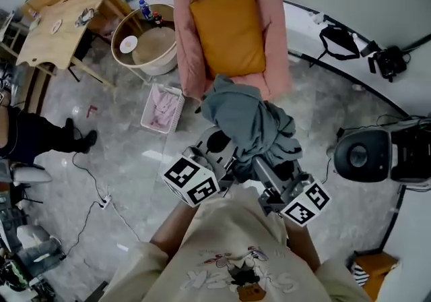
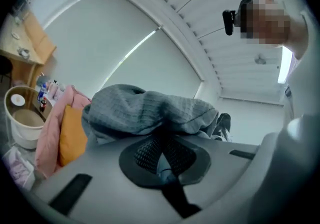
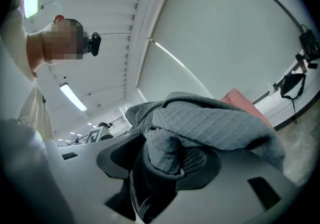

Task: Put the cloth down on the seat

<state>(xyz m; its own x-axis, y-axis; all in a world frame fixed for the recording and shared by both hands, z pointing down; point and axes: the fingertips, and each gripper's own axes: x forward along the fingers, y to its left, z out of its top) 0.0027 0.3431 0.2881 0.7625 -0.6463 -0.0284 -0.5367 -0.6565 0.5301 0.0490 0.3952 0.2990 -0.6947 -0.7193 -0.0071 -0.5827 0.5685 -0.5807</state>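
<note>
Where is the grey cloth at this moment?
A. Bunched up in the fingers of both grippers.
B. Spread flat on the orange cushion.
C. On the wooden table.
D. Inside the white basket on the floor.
A: the grey cloth is bunched in the fingers of the left gripper and the right gripper, while the orange cushion on the pink seat shows uncovered.

one grey quilted cloth (image 1: pixel 246 118). two grey plastic grippers: the left gripper (image 2: pixel 161 160) and the right gripper (image 3: pixel 165 163). one pink padded seat (image 1: pixel 275 24) with one orange square cushion (image 1: pixel 229 31). one round cream tub (image 1: pixel 158 51). one white crate (image 1: pixel 176 108). one light wooden table (image 1: pixel 60 31).
</note>
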